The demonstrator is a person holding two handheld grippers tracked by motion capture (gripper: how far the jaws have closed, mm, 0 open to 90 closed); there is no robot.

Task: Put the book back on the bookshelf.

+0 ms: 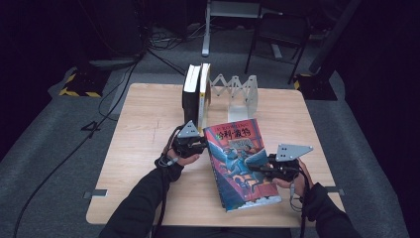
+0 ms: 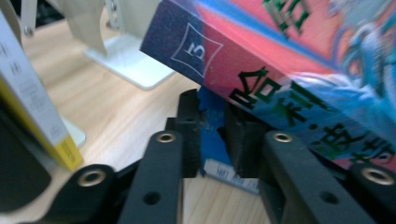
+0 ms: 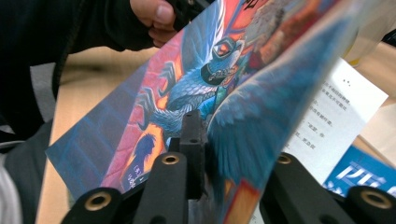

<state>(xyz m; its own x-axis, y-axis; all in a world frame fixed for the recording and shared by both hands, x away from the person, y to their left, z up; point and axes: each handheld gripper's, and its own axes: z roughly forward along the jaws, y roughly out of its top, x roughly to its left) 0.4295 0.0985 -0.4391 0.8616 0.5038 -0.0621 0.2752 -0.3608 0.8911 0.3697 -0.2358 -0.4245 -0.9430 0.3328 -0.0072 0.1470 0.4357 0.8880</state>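
Clearly both tongs pinch the colourful book [image 1: 241, 163]: the left tongs [image 1: 201, 147] grip its spine edge near the top, the right tongs [image 1: 259, 169] clamp the front cover's outer edge. It hangs tilted between them above the tabletop [image 1: 143, 129], long axis running away toward the standing books [image 1: 196, 91] just beyond the left tongs

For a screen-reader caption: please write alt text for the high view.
A person's two grippers, left gripper and right gripper, hold a colourful illustrated book tilted above a wooden table. Behind it, two books stand against a white folding rack.
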